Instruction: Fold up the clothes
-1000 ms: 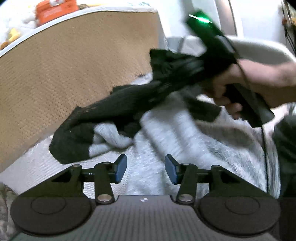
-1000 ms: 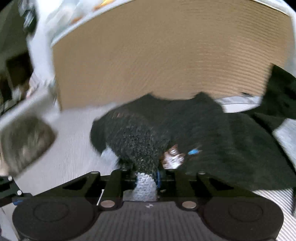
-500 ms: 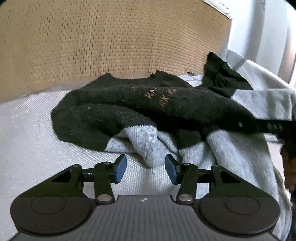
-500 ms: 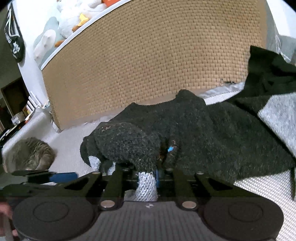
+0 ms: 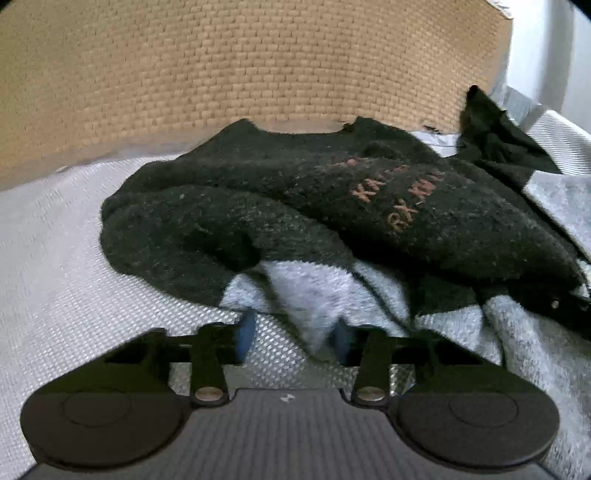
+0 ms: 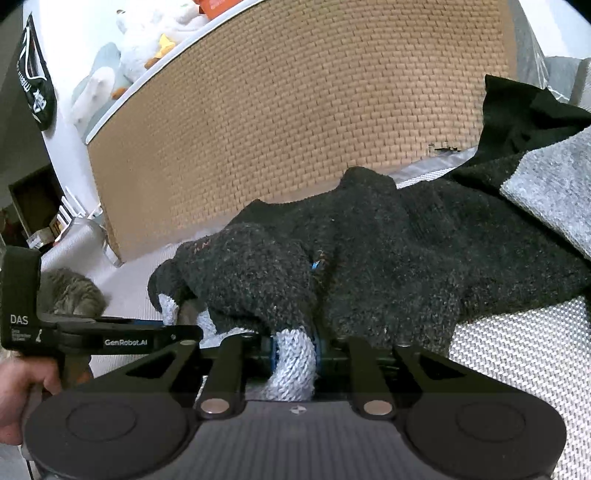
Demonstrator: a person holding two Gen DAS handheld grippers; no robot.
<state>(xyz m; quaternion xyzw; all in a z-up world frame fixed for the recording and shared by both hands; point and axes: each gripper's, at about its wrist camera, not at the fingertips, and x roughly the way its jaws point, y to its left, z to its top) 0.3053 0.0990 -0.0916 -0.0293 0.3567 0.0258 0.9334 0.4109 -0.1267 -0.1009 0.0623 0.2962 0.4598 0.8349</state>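
A black and grey knit sweater (image 5: 332,206) with orange lettering lies crumpled on the white bed cover (image 5: 55,277). My left gripper (image 5: 291,336) is low over the cover. Its jaws are closing, still apart and blurred, with a grey sleeve end (image 5: 306,295) between them. My right gripper (image 6: 295,350) has its pads pressed on a grey ribbed cuff (image 6: 293,365), with the black sleeve (image 6: 251,280) bunched over its fingers; its jaws are opening slightly. The left gripper (image 6: 184,332) reaches in from the left of the right wrist view, held by a hand (image 6: 18,391).
A tall tan woven headboard (image 5: 258,74) stands right behind the sweater. A thin black garment (image 5: 495,140) lies at the back right on a grey cloth (image 6: 554,184). A tabby cat (image 6: 70,291) rests at the left. Plush toys (image 6: 147,29) sit on top of the headboard.
The left gripper swung from the right gripper's side to the sweater and moved in on the grey sleeve end; its pads now blur. The right gripper sank, cuff still gripped.
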